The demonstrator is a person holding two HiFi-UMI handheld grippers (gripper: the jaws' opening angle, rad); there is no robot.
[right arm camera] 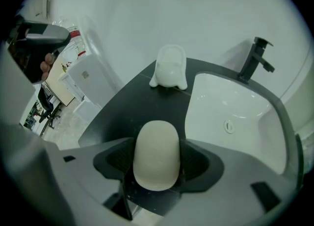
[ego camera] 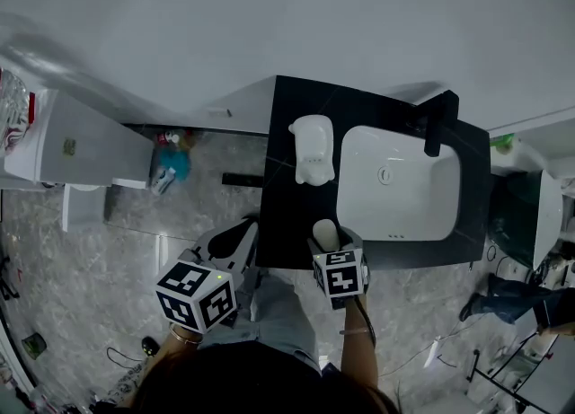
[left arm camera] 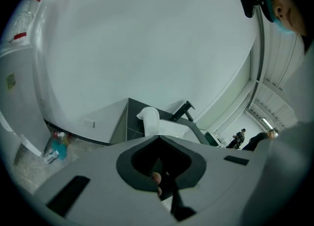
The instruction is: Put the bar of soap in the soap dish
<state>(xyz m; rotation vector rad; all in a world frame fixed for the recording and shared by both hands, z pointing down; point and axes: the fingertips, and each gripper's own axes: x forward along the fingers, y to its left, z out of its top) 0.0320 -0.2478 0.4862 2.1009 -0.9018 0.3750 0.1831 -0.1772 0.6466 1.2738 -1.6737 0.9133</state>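
Observation:
A pale oval bar of soap [ego camera: 324, 233] [right arm camera: 156, 159] lies on the black counter [ego camera: 289, 197] close to its front edge. My right gripper [ego camera: 327, 242] [right arm camera: 157, 144] points steeply down over it, jaws open, one on each side of the bar. The white soap dish [ego camera: 313, 147] [right arm camera: 169, 65] stands further back on the counter, apart from the soap and left of the basin. My left gripper [ego camera: 249, 224] [left arm camera: 157, 137] hangs off the counter's left edge, jaws shut with nothing in them. The soap dish [left arm camera: 149, 117] shows beyond its tips.
A white basin [ego camera: 400, 183] with a black tap [ego camera: 440, 120] fills the counter's right part. Left of the counter stand a white appliance [ego camera: 76, 138] and cleaning bottles [ego camera: 168, 165] on the tiled floor. A person's legs [ego camera: 512, 300] show at the far right.

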